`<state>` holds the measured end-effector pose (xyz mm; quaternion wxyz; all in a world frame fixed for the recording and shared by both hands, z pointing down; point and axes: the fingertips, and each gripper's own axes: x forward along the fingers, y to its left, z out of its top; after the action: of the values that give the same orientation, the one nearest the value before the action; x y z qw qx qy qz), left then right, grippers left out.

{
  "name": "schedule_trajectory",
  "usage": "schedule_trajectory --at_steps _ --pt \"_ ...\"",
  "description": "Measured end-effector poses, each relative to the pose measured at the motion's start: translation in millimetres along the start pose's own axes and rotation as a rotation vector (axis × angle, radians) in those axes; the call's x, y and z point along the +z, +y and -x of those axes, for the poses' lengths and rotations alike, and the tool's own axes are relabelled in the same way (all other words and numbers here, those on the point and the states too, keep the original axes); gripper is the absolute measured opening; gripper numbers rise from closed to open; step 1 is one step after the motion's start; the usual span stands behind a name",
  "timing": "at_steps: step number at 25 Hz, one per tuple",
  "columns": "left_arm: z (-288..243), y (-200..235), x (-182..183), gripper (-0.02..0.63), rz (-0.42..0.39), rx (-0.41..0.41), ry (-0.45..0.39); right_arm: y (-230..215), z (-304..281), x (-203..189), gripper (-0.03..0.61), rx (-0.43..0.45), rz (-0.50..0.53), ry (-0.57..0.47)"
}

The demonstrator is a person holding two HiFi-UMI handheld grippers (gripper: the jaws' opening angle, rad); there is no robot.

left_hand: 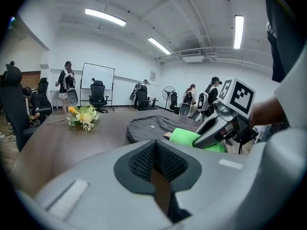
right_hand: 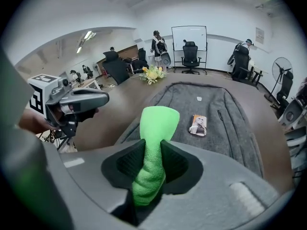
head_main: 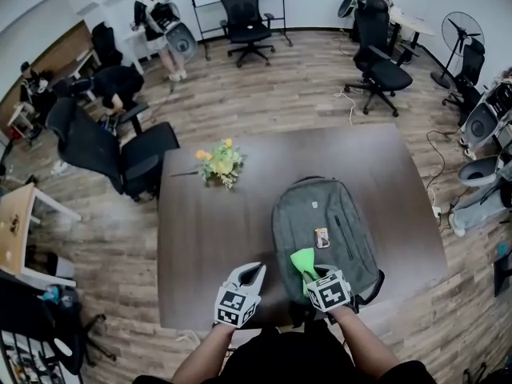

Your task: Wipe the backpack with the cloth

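My R gripper [right_hand: 152, 153] pinches the green cloth [head_main: 302, 261], free end out over the backpack's [head_main: 324, 214] near edge ready to wipe, while my L gripper [left_hand: 154, 152], jaws pressed together on 0, hangs just left of the backpack.

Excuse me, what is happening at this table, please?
A person stands at the brown table with a tool in each hand. The right tool is shut on a green cloth and hangs over the near end of the grey backpack, which lies flat on the table. Whether the cloth touches the backpack, I cannot tell. The left tool is shut and empty, over the table beside the backpack. A bunch of flowers lies farther back.
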<state>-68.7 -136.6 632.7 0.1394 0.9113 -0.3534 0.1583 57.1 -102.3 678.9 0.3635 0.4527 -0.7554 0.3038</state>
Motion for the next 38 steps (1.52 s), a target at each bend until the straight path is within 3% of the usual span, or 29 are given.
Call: schedule_trajectory --at_steps 20,30,34,38 --pt "-34.3 -32.8 6.1 0.02 -0.028 -0.06 0.015 -123.1 49.1 -29.3 0.098 -0.299 0.015 0.014" --pt "-48.1 -43.5 15.8 0.02 -0.032 -0.063 -0.004 -162.6 67.3 -43.0 0.099 -0.341 -0.028 0.016" --pt "-47.7 -38.7 27.5 0.02 0.002 -0.047 -0.031 -162.2 74.0 -22.8 0.098 -0.336 -0.013 -0.063" --pt "-38.1 -19.0 54.9 0.02 0.073 0.002 -0.11 -154.8 84.6 15.9 0.098 -0.325 0.034 -0.222"
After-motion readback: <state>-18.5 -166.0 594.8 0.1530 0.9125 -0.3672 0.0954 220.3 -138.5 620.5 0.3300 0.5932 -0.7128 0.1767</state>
